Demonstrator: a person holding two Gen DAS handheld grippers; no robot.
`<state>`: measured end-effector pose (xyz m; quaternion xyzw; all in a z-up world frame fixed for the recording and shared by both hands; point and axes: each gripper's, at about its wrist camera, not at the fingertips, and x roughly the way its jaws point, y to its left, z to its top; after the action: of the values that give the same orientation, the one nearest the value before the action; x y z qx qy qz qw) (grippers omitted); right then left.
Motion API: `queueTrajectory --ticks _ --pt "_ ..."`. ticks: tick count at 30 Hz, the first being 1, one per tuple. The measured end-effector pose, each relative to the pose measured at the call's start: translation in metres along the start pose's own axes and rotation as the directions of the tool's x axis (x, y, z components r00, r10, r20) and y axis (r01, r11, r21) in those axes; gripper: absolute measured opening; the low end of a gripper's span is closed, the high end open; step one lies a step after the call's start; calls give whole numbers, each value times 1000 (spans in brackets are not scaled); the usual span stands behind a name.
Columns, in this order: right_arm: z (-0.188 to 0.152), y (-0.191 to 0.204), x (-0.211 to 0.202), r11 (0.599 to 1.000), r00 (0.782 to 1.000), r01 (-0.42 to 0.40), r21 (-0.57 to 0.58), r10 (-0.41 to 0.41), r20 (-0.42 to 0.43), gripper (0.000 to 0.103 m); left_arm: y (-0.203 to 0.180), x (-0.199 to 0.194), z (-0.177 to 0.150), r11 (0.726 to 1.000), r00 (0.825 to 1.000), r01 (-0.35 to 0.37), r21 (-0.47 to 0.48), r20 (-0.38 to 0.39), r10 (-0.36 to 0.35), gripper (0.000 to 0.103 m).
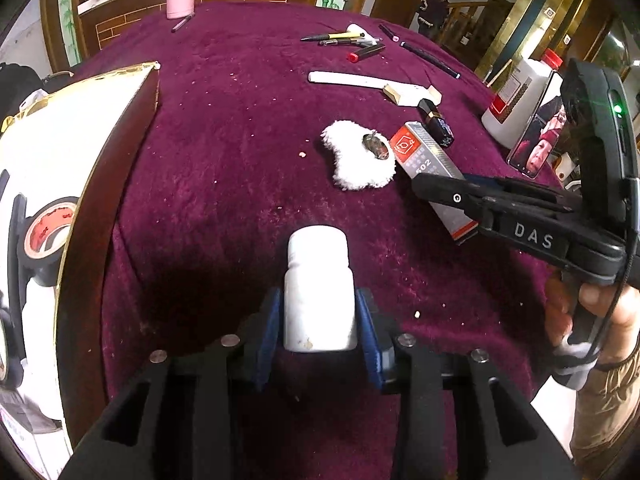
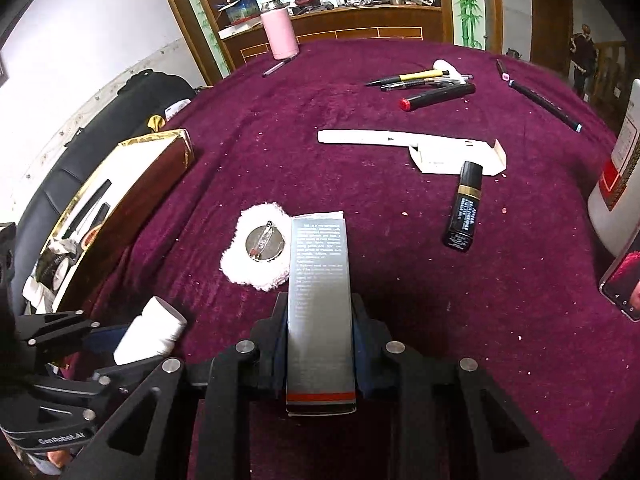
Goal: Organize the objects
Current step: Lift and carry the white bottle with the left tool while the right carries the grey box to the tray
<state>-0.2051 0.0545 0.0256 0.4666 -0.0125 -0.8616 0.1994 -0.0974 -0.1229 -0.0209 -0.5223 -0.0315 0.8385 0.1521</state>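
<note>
My left gripper point(image 1: 319, 312) is shut on a small white bottle point(image 1: 319, 288), held above the purple cloth; the bottle also shows in the right wrist view point(image 2: 150, 330). My right gripper point(image 2: 320, 328) is shut on a long grey box with a red end point(image 2: 320, 312); the same box shows in the left wrist view point(image 1: 432, 168). An open gold-edged box point(image 1: 60, 168) with a tape roll point(image 1: 48, 232) inside lies at the left, also in the right wrist view point(image 2: 132, 184). A white fluffy pad with a round metal badge point(image 2: 266, 244) lies just ahead of the grey box.
On the purple tablecloth point(image 2: 440, 280) lie a black lipstick tube point(image 2: 464, 212), a white folded carton point(image 2: 420, 146), several pens point(image 2: 424, 84) and a pink flask point(image 2: 279, 34). A big white jug point(image 1: 520, 100) and a phone point(image 1: 540, 140) stand at the right edge.
</note>
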Motion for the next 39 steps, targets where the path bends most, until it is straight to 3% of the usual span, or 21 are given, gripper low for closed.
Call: queueTrajectory --ticks 4,16,24,39 --pt "1 4 -5 1000 1000 -8 -8 8 16 29 -1 2 1 1000 1000 -24 3 12 24 32" --pt "4 16 -19 998 996 -59 -2 59 66 29 8 -19 1 998 997 29 -62 70 -24 32" --pt "9 28 -22 995 992 -97 -12 98 77 29 14 -42 10 996 992 21 -90 129 -9 32" --pt "15 43 -32 991 986 -128 -35 131 106 29 22 -58 16 995 987 6 -104 162 12 32"
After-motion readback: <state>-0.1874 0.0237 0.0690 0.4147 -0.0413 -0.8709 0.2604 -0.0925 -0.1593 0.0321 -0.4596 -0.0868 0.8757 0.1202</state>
